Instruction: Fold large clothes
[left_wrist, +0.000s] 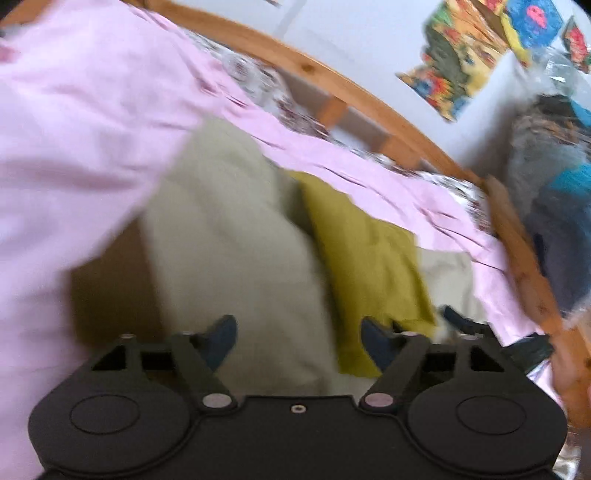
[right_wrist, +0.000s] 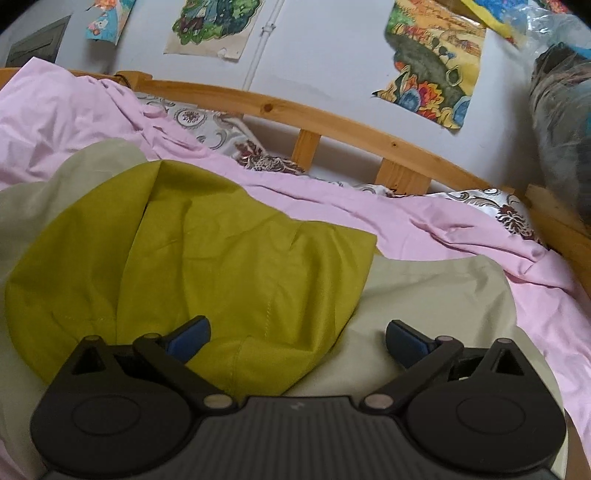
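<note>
The olive-green garment (right_wrist: 207, 266) is spread over a pale beige cloth (right_wrist: 424, 295) just ahead of the right gripper (right_wrist: 297, 338), whose jaws are held wide with nothing between them. It is judged light, limp and easily creased; a hem or corner would best be pinched. The left gripper (left_wrist: 299, 338) is likewise seen open and empty, with a pink sheet (left_wrist: 66, 129) to its left. No containers are seen.
</note>
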